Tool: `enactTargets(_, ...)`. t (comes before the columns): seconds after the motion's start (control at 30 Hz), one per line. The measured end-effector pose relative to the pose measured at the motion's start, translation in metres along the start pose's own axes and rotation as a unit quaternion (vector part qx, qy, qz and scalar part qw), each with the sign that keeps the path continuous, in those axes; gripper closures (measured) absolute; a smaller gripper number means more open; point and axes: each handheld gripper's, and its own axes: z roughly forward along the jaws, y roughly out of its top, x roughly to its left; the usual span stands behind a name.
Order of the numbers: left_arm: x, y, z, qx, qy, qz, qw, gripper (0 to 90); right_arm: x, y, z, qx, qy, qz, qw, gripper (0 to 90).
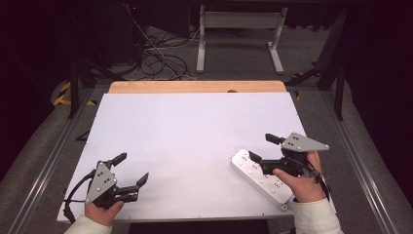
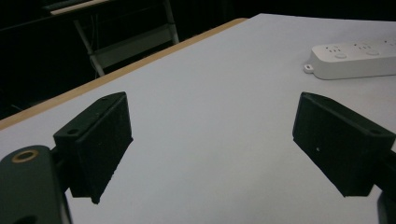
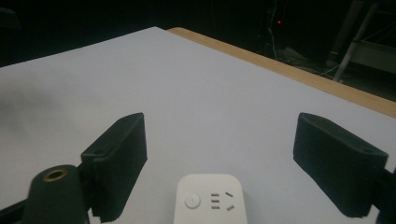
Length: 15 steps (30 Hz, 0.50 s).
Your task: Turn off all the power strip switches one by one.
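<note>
A white power strip (image 1: 257,176) lies flat at the front right of the white table (image 1: 195,131), running diagonally toward the front edge. My right gripper (image 1: 263,147) hovers over its far end, open, one jaw to each side and touching nothing. In the right gripper view the strip's end (image 3: 210,200), with a round button and one socket, sits low between the spread jaws of the right gripper (image 3: 224,158). My left gripper (image 1: 131,169) is open near the front left corner with nothing between its jaws. The left gripper (image 2: 215,140) faces across the table, with the power strip (image 2: 355,60) at the upper right.
A wooden strip (image 1: 197,87) borders the table's far edge. Beyond it stand a white metal frame (image 1: 241,34) and loose cables (image 1: 160,56) on the grey floor. Metal rails (image 1: 48,161) run along both sides of the table.
</note>
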Motion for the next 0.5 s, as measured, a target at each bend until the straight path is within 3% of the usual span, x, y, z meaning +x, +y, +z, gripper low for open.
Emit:
enactTargets(0.1, 0.0, 0.0, 0.0, 0.001, 0.001, 0.001, 1.0, 12.1, -0.006, -0.011, -0.008, -0.003, -0.009, 0.0, 1.0, 16.8)
enactTargets(0.27, 0.0, 0.0, 0.001, 0.003, 0.001, 0.002, 1.0, 11.9, -0.015, -0.03, -0.018, -0.007, -0.021, 0.021, 0.9995, 14.6)
enactTargets(0.5, 0.002, -0.001, 0.0, 0.004, -0.001, 0.003, 1.0, 11.2, -0.024, -0.058, -0.025, -0.007, -0.018, 0.028, 0.9994, 12.9)
